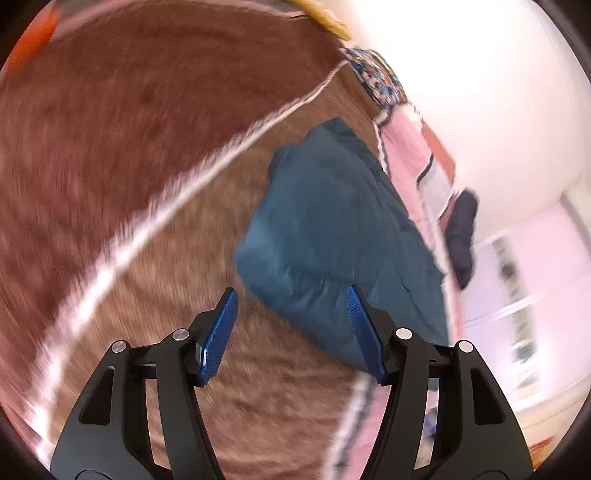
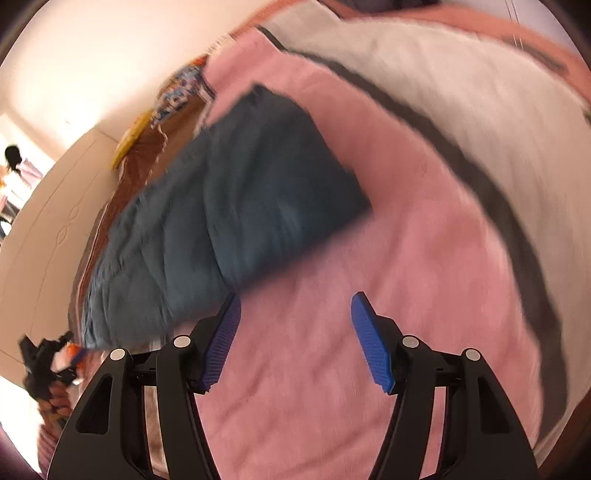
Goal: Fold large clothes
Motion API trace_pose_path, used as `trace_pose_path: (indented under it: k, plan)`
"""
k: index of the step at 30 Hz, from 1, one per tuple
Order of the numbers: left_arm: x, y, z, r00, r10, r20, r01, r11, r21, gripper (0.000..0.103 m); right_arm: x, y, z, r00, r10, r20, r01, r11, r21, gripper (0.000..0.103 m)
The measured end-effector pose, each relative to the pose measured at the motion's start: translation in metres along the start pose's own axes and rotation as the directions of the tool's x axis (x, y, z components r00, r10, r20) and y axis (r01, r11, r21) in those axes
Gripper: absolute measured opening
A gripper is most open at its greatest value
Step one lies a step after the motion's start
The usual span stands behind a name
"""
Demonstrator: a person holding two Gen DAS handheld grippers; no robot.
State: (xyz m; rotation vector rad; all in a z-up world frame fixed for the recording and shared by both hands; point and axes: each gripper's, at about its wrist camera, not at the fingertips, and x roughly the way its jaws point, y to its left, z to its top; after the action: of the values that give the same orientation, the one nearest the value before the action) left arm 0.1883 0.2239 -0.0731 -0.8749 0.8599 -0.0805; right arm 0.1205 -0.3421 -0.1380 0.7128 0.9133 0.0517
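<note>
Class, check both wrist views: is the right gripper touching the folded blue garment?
Cannot tell. In the right wrist view the open right gripper holds nothing, but its left fingertip overlaps the blue garment edge, and blur hides any gap.

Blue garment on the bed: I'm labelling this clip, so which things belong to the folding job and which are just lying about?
Job:
blue garment, folded
left gripper, open
right gripper, open

Lying about:
brown blanket
pink blanket
patterned cloth
yellow item

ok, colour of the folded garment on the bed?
Dark teal blue, plain with no pattern; the folded garment shows best in the left wrist view, though both views are motion-blurred.
</note>
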Motion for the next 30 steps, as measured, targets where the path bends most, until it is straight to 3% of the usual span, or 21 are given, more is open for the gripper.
trace_pose_path:
  k: [5,10,17,30]
  plan:
    - [0.013,0.006,-0.019,0.997,-0.073,0.022,0.075,0.990,-0.122,0.067,0.000,-0.001,0.000,0.997,0.080,0.008,-0.080,0.992,0.101,0.078]
    - [0.032,-0.010,-0.014,0.999,-0.031,0.044,0.036,0.994,-0.100,0.070,0.011,0.015,0.021,0.991,0.127,0.048,-0.133,0.980,0.145,0.082]
    - [0.056,-0.027,-0.001,0.996,0.068,0.058,-0.065,0.997,-0.052,0.075,0.042,0.022,0.043,0.996,0.068,0.066,-0.079,0.980,0.183,0.082]
    - [0.072,-0.014,-0.005,0.989,0.115,0.088,-0.105,0.988,-0.109,0.083,0.064,0.005,0.041,0.990,0.111,0.090,-0.131,0.955,0.266,0.082]
